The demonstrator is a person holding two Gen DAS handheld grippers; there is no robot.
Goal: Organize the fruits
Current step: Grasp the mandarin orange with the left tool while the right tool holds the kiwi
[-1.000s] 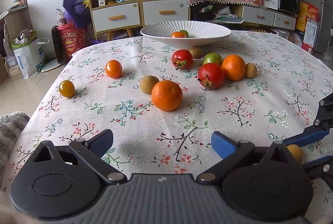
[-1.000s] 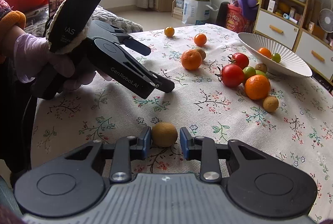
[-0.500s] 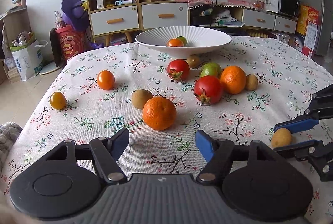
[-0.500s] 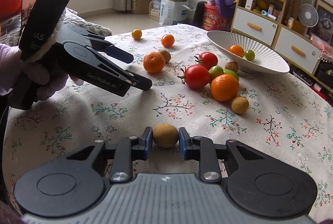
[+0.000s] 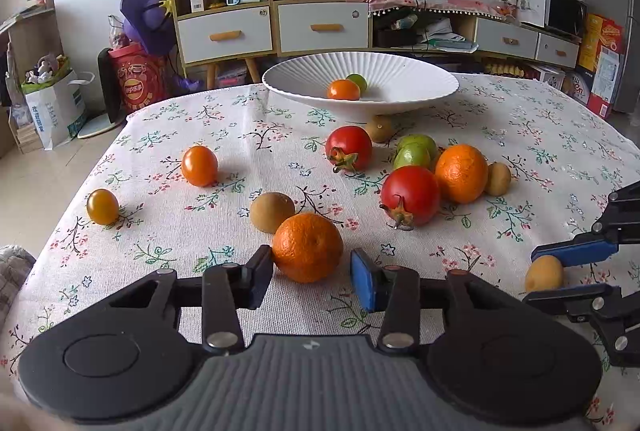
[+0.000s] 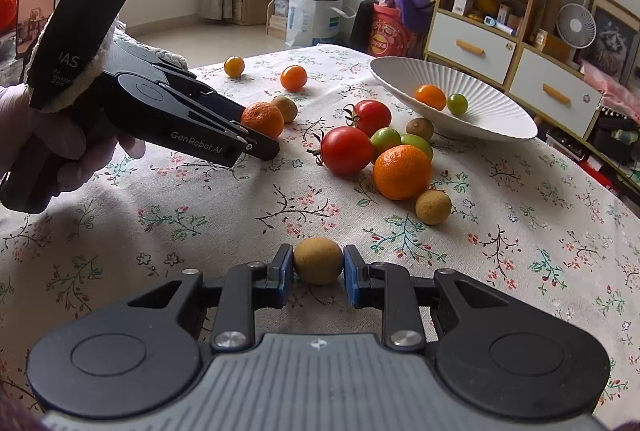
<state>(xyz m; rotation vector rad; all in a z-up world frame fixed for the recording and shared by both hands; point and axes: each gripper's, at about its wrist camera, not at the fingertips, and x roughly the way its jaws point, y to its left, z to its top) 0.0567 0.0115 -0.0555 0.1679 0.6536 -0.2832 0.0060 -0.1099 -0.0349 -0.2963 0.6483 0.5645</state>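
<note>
From the left wrist, the left gripper (image 5: 312, 277) has just been closing, with the near orange (image 5: 307, 247) between its jaws. The left pad touches the peel. The blue right pad looks a tiny bit off it, though I can't be sure from this angle, so the orange isn't held yet. If only one pad pushes, the orange could roll away into the brown fruit (image 5: 272, 211) just behind it. The bowl (image 5: 420, 77) sits far back with two small fruits inside. A red tomato (image 5: 410, 195) lies along the way and could get knocked.

From the right wrist, the right gripper (image 6: 318, 273) is squeezed shut on a small brown ball (image 6: 319, 259), low over the cloth (image 6: 160, 231). The ball is round and held only at its sides, so a fast swing might pop it out. The left gripper is close by on the left, so the two could bump on the way to the bowl.
</note>
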